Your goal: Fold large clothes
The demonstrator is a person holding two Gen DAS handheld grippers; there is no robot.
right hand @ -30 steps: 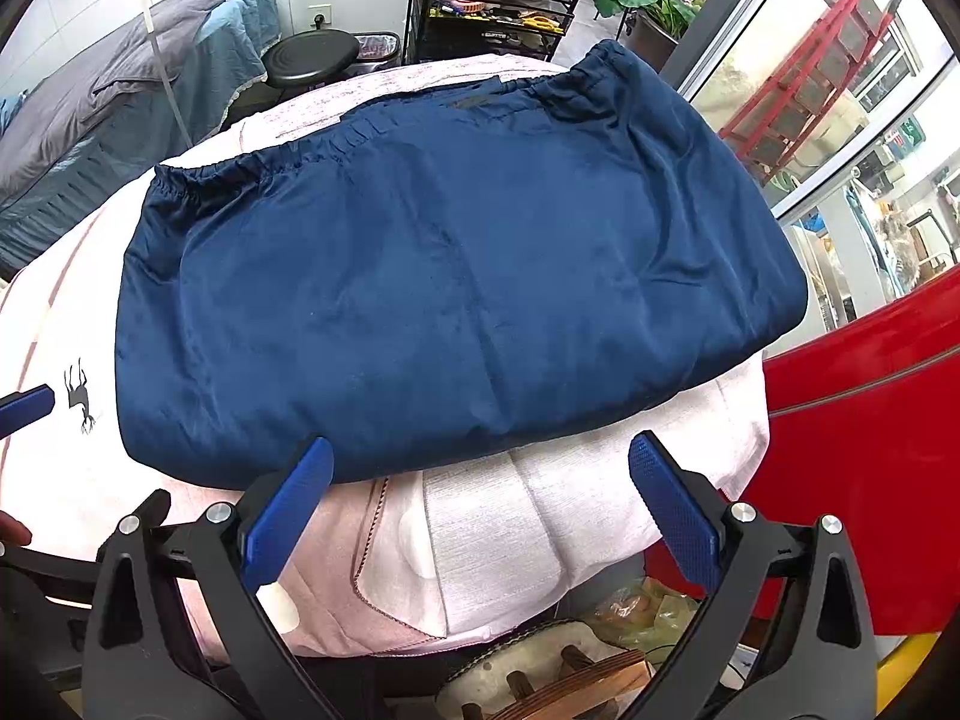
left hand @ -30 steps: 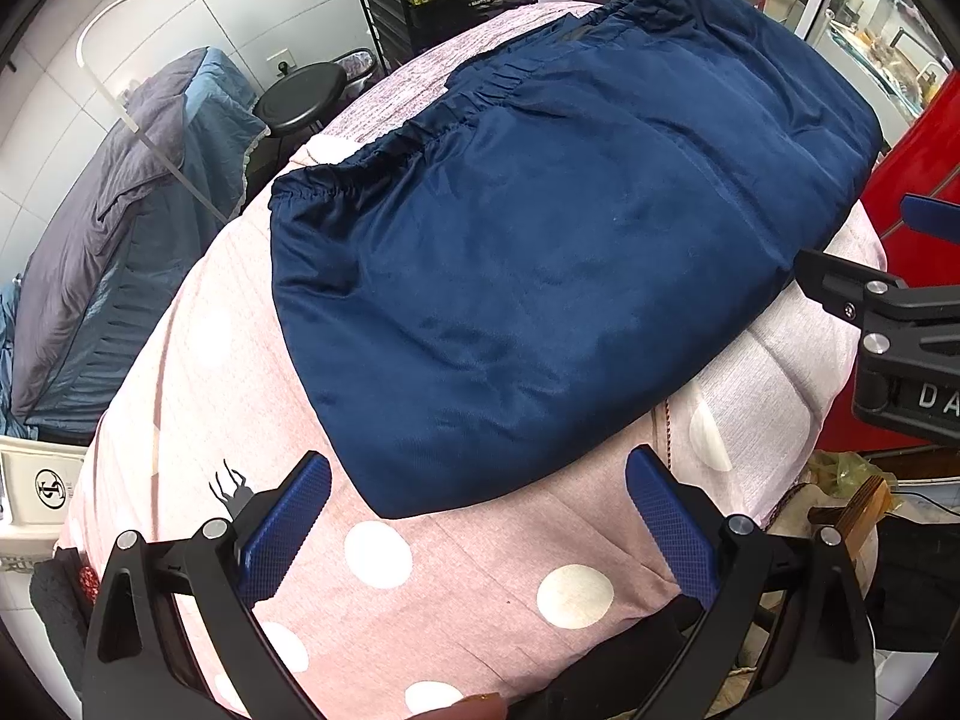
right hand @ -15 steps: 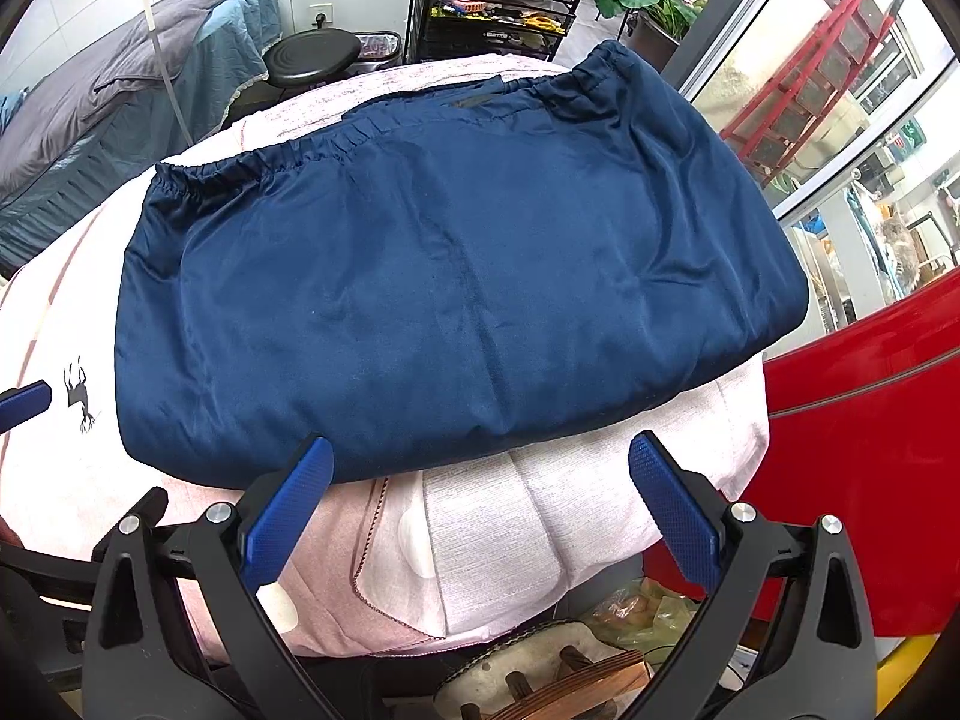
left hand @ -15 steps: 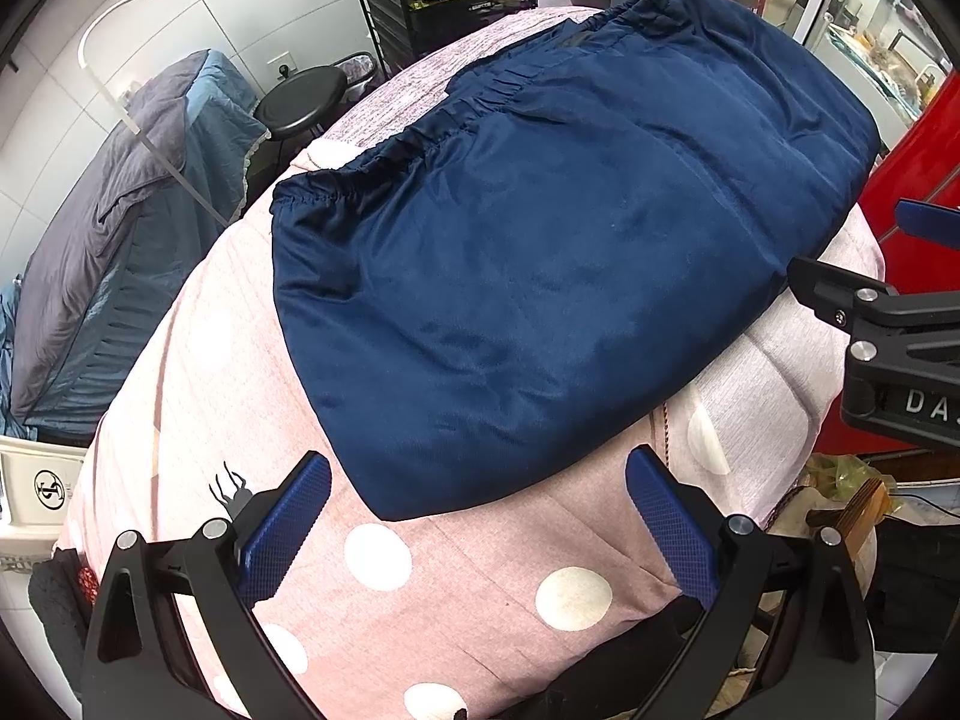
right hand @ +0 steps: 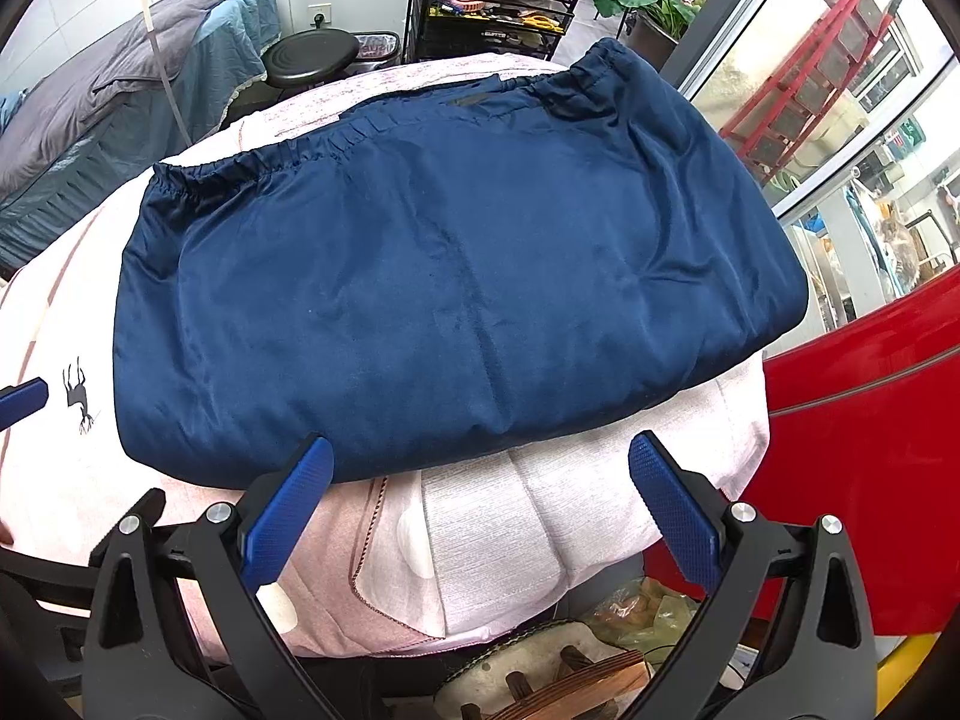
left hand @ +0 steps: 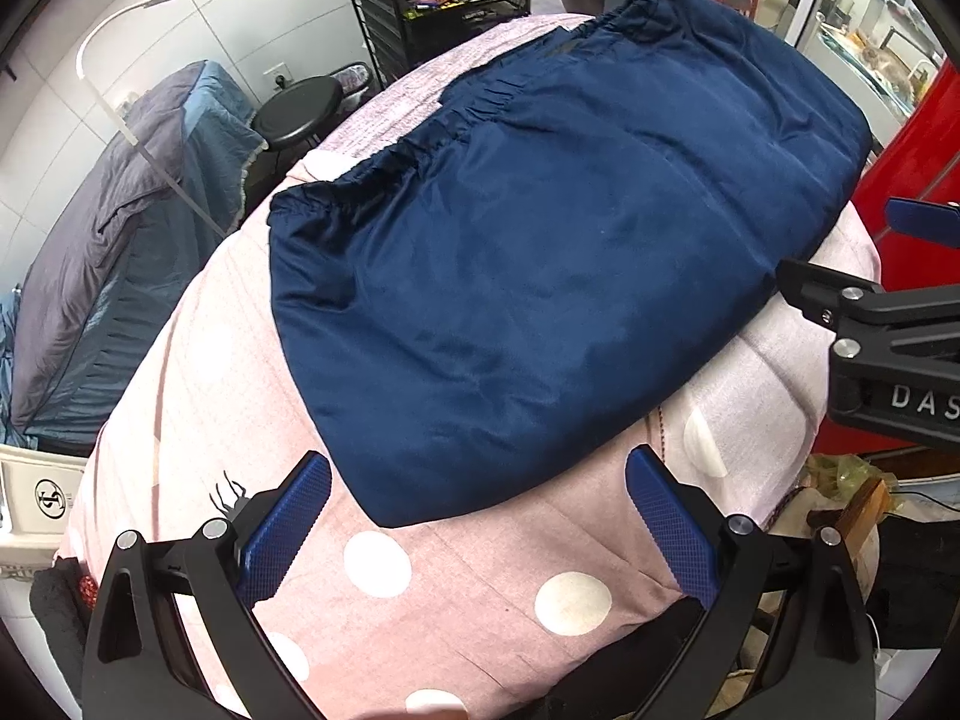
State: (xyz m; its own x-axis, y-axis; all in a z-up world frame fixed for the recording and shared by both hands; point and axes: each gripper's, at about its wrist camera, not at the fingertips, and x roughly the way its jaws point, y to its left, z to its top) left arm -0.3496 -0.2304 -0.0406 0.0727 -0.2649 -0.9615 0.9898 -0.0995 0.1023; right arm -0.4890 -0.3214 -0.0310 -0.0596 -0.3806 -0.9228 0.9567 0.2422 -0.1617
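A navy blue garment [left hand: 558,252] with an elastic gathered edge lies folded flat on a pink polka-dot covered surface [left hand: 456,588]. It also shows in the right wrist view [right hand: 456,276]. My left gripper [left hand: 477,528] is open and empty, just short of the garment's near corner. My right gripper [right hand: 480,510] is open and empty, at the garment's near edge over the cover's pale side [right hand: 540,516]. The right gripper's body [left hand: 888,336] shows at the right of the left wrist view.
A red panel [right hand: 858,480] stands to the right. A black stool [left hand: 297,120], a black shelf rack [left hand: 444,0] and a grey-blue covered bed [left hand: 102,264] are behind and left. A woven basket with wood [right hand: 552,678] sits below the surface's edge.
Both grippers have barely shifted; the garment lies as before.
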